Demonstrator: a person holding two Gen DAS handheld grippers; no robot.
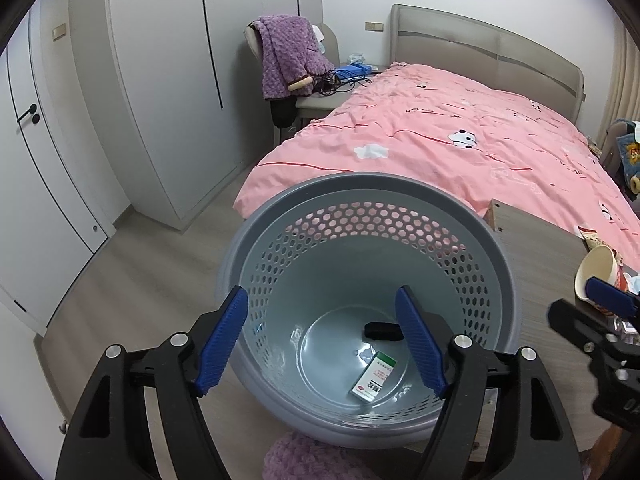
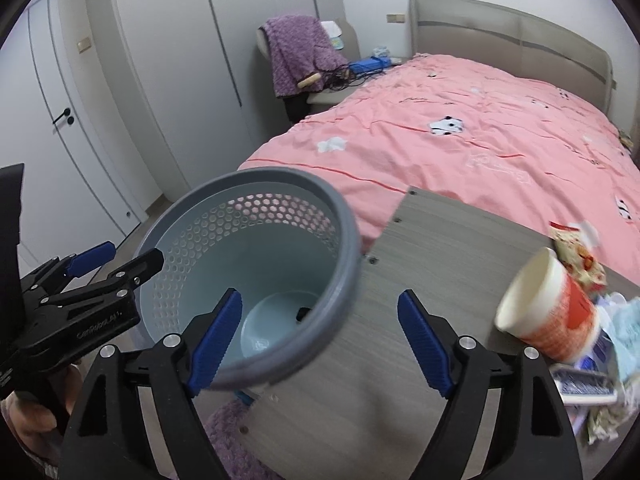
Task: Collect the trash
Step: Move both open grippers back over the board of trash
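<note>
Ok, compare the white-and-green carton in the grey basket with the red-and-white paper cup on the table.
The white-and-green carton is a flat box; the red-and-white paper cup is round and hollow. The carton lies on the floor of the grey perforated basket; the cup lies tipped over on the wood-grain table among other litter. Neither is gripped.

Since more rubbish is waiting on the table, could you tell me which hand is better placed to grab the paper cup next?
The right. Its open claw hangs over the table with the paper cup just beside it, while the left claw faces into the bin, away from the pile.
</note>
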